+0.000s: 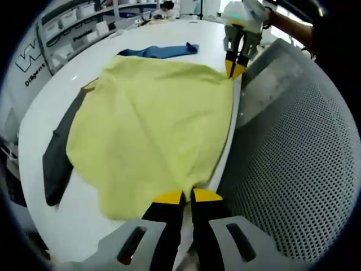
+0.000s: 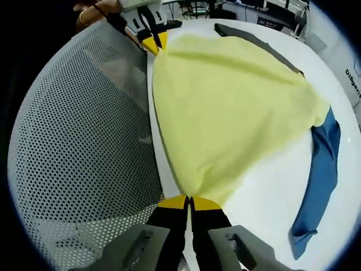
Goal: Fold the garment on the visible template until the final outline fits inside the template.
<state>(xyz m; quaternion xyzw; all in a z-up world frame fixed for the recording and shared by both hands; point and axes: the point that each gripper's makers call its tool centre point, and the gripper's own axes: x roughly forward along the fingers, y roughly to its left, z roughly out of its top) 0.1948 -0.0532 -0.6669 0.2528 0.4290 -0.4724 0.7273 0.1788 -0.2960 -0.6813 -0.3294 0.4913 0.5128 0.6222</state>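
Here, left tool (image 1: 186,196) and right tool (image 2: 188,202) each pinch the yellow cloth garment (image 1: 152,130) at the white counter (image 1: 73,84) edge; next, carry corners across toward the dark template (image 1: 56,155).

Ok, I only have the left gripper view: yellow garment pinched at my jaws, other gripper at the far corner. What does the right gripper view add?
Observer: The right gripper is shut on the yellow garment, at the table's edge by the perforated panel.
Operator: And that blue cloth?
Observer: The blue cloth runs as a long strip past the garment's corner, lying on the white table.
Operator: Anything dark there?
Observer: A dark grey piece shows along the garment's far edge.
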